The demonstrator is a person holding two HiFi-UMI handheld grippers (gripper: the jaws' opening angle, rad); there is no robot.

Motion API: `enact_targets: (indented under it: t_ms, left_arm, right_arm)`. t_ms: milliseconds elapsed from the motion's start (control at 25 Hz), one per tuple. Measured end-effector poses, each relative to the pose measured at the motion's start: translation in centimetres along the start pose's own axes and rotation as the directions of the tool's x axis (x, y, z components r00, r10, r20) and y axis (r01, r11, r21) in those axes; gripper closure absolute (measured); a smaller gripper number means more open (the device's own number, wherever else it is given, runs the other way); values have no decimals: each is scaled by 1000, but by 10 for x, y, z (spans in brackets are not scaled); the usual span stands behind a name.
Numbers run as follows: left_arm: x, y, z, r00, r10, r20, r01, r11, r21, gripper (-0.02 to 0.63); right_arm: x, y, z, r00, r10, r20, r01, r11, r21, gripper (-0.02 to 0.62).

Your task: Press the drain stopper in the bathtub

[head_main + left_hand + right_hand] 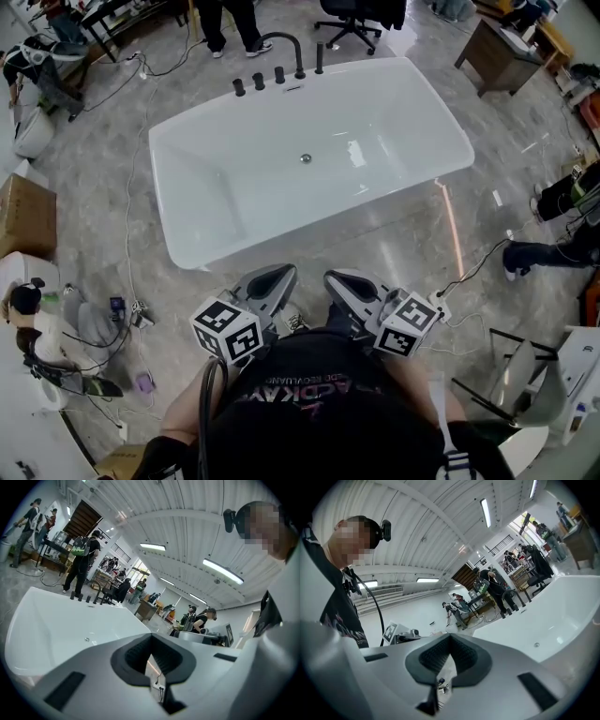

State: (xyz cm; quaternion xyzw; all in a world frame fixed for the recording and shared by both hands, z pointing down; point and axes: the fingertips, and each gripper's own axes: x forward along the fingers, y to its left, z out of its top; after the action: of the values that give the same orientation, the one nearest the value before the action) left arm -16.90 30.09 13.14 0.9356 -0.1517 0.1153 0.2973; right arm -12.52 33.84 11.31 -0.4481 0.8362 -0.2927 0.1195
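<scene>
We hold the left gripper [270, 283] and right gripper [352, 285] with jaws together and empty, just outside the bathtub's [403, 103] near rim. The drain stopper [305, 158] sits mid-floor of the bathtub, well apart from both. It is probably a small, rigid, slick metal disc, so we press its centre with closed tips rather than grasp it.

Glossy white bathtub [202, 202], shiny metal drain stopper [306, 158] (polished grey stone-look floor [94, 178]).
</scene>
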Motion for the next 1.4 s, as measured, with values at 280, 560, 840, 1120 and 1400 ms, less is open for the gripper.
enact_targets:
  t_ms: [280, 560, 840, 1120, 1400]
  left_arm:
    - [6, -4, -3, 1000, -5, -14, 4, 1000, -12, 598]
    - [23, -3, 7, 1000, 27, 13, -27, 999, -18, 598]
    - [49, -5, 21, 996, 81, 46, -79, 996, -36, 598]
    - [80, -11, 19, 993, 109, 34, -107, 992, -66, 598]
    - [109, -17, 20, 992, 129, 0, -129, 991, -37, 598]
  right_arm:
    - [-7, -6, 8, 1000, -18, 17, 18, 1000, 5, 580]
    - [-16, -28, 18, 1000, -12, 1, 12, 1000, 12, 580]
    - [-20, -52, 49, 998, 43, -34, -44, 999, -15, 580]
    - [-33, -80, 59, 996, 65, -67, -65, 998, 8, 580]
    - [-49, -112, 70, 997, 70, -35, -68, 996, 53, 580]
